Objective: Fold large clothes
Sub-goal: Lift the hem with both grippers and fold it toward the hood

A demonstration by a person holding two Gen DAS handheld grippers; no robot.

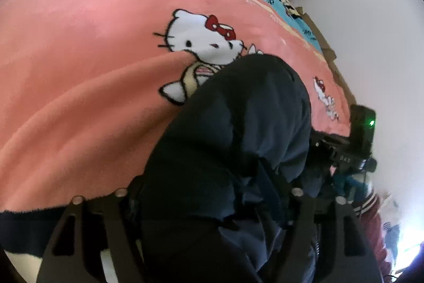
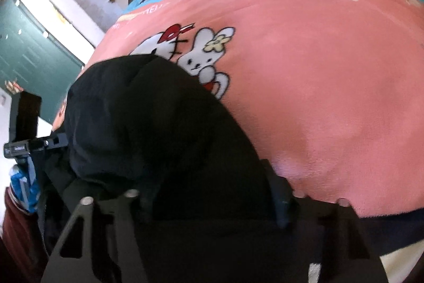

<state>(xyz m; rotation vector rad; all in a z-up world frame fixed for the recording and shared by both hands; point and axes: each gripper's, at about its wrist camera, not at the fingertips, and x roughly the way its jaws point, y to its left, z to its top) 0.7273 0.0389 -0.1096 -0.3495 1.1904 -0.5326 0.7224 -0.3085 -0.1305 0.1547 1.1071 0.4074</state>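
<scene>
1. Both grippers clench the dark garment [image 1: 233, 139]: left gripper [image 1: 209, 206] and right gripper [image 2: 212, 203] each have cloth bunched between the fingers.
2. It hangs over the pink blanket [image 1: 79, 70] on the bed, toward 12 o'clock from you.
3. Keep both grips level and taut.
4. Lay the far edge down first, so no folds trap underneath.
</scene>
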